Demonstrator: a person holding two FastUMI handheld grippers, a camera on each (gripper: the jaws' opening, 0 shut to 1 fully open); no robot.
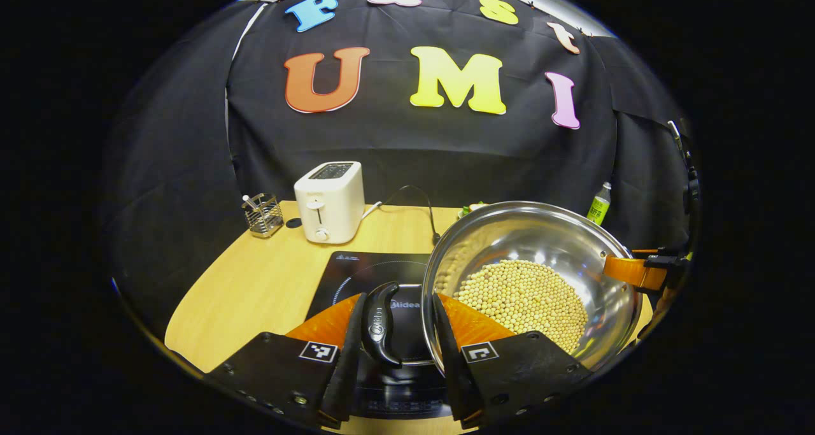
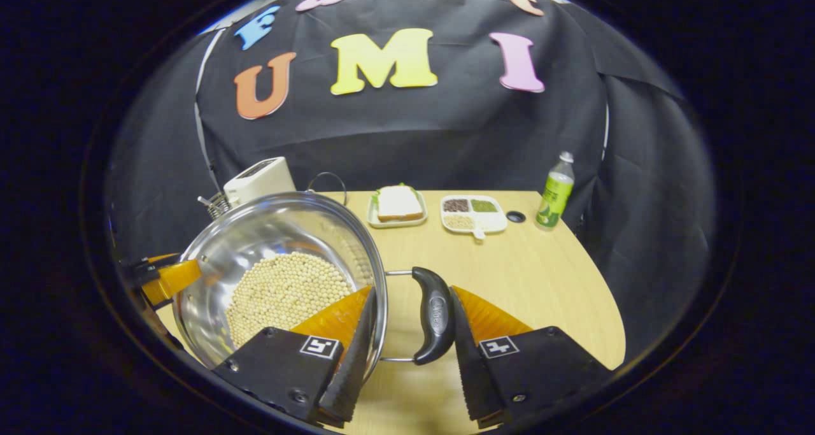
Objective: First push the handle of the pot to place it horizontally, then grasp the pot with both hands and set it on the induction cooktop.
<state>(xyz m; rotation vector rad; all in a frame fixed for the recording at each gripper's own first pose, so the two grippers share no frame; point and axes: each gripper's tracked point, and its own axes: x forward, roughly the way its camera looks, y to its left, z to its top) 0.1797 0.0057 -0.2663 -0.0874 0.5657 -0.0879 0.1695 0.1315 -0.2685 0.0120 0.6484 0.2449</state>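
Pot (image 1: 541, 263): held tilted above the induction cooktop (image 1: 356, 276), soybeans inside.
Left gripper (image 1: 395, 358): fingers half open, handle and rim bracketed; contact cannot be told.
Right gripper (image 2: 407, 358): likewise.

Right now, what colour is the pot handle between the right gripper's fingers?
Black, glossy pot handle; clearest in the right gripper view.

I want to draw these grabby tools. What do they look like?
The left gripper and the right gripper look alike: two flat, wedge-shaped fingers, each on a black angular block with screws and a small square black-and-white marker. Orange ridged pieces sit behind the fingers.
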